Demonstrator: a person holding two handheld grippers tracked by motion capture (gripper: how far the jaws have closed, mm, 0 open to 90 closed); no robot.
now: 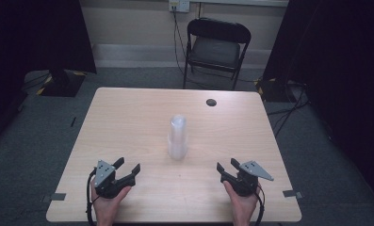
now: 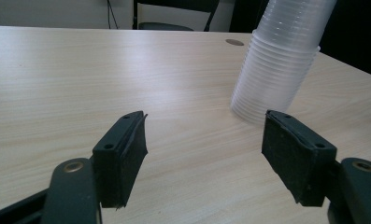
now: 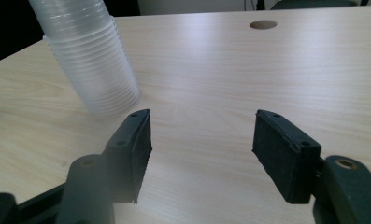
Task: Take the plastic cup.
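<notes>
While both jaws gape empty | stack of clear cups (image 1: 177,136) upright mid-table (image 1: 128,117) | nested, contents unclear

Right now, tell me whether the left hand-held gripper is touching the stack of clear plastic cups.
Apart. The high view shows the left hand-held gripper open, with bare tabletop between it and the stack of clear plastic cups.

The bench (image 2: 80,84) is pale wood-grain laminate with a soft sheen. The stack of cups (image 2: 276,70) is clear, ribbed, glossy plastic. Gripper pads (image 2: 122,154) look matt black, slightly rough.
</notes>
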